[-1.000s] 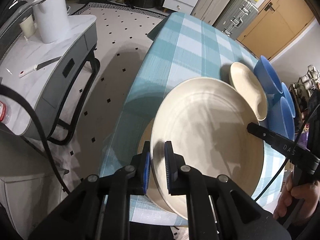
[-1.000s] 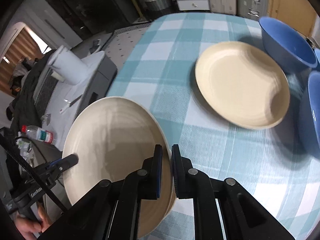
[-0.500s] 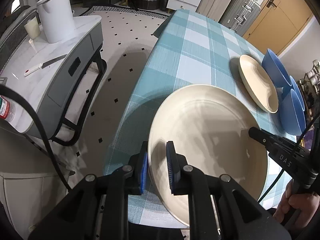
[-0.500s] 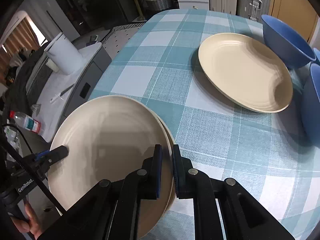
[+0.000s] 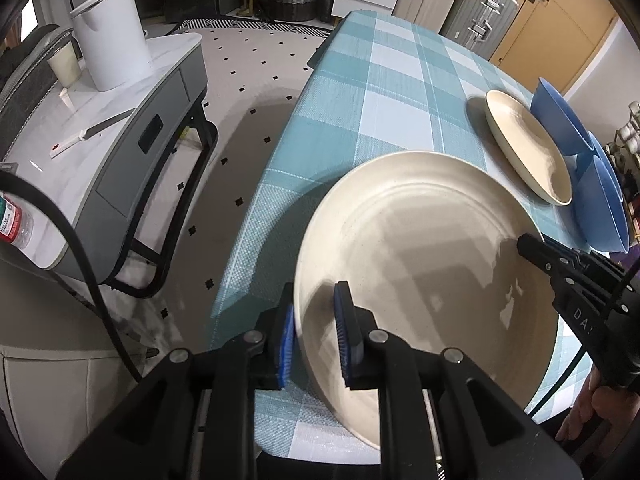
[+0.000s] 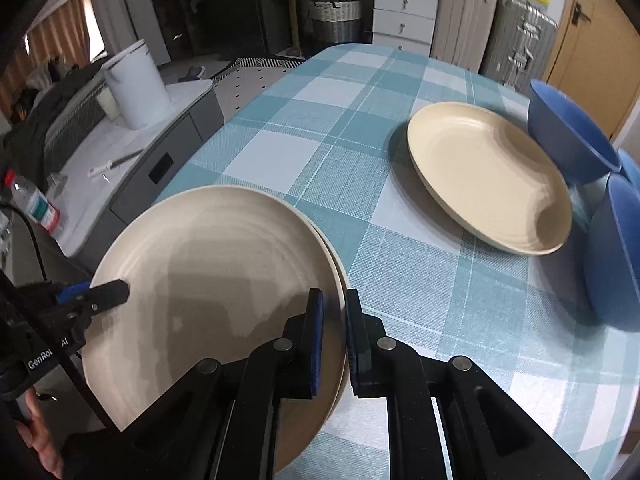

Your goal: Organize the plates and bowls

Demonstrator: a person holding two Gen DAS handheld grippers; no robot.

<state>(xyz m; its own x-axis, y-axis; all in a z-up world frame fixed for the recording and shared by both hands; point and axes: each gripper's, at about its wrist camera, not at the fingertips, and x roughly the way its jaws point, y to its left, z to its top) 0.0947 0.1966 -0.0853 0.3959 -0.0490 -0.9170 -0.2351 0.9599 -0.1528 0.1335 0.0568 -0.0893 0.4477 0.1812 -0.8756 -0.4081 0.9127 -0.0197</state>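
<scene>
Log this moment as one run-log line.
left gripper: shut on plate stack | right gripper: shut on opposite rim | lone plate: on table beside blue bowls

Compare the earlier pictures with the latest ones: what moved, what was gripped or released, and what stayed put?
The large cream plate, clamped at opposite rims by the left gripper and right gripper, has been drawn back toward the table's near edge, away from the smaller cream plate. Nothing was gripped or released. The smaller plate, blue bowls and checked tablecloth stayed put.
</scene>
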